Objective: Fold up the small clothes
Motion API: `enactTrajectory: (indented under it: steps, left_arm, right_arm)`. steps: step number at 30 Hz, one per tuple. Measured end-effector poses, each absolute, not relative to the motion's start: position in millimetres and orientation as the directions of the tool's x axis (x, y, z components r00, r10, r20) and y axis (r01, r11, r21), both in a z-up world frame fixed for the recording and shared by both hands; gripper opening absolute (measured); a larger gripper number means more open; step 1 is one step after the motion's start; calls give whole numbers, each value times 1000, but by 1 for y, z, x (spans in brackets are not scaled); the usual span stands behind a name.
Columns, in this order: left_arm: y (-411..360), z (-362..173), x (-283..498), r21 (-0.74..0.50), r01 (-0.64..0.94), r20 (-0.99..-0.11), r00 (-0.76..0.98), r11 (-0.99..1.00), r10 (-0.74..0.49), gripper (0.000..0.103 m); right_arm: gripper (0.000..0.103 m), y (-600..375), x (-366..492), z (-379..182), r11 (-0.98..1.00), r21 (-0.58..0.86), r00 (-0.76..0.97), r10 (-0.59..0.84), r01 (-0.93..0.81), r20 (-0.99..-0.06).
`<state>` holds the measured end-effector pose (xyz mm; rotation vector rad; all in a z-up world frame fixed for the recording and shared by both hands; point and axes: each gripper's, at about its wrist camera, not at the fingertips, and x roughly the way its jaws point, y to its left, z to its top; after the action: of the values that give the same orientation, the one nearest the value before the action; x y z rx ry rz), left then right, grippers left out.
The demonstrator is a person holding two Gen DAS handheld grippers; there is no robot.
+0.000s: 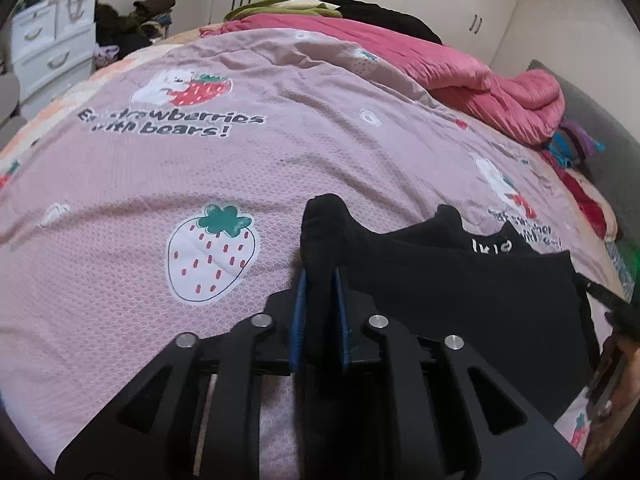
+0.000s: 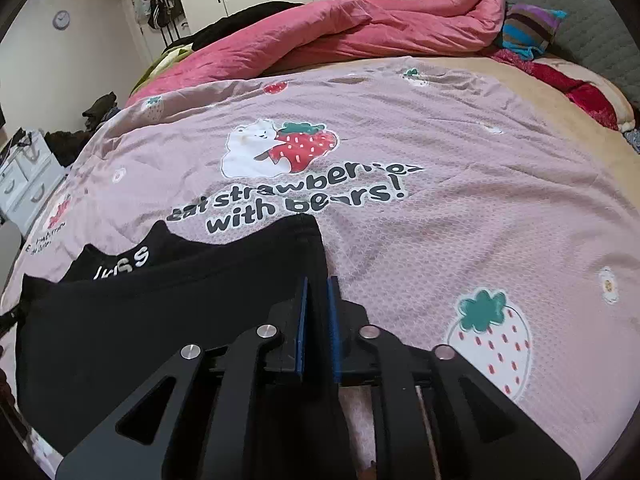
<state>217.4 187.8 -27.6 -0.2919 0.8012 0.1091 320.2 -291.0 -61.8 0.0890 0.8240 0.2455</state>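
While spread flat near the bed's [image 2: 460, 216] front edge, black garment [image 1: 460, 292] pinched at opposite corners: left tool [image 1: 320, 276] clamped on one, right tool [image 2: 318, 284] on the other.

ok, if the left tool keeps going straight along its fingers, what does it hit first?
The black garment it already pinches bunches up just past the left tool. Beyond that fold, probably the pink strawberry-print quilt, since the tool points downward; depth is unclear.

Black garment [image 1: 460, 300] with white lettering, apparently partly folded, lies on the bed.
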Motion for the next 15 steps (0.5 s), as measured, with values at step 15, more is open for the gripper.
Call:
enactTrajectory:
  steps: [15]
  left_arm:
    - [146,1,159,-199,-142,-702,711,970,-39,42]
  right_arm:
    - [53,-289,217,-36,934,190,637,347,-303,-689]
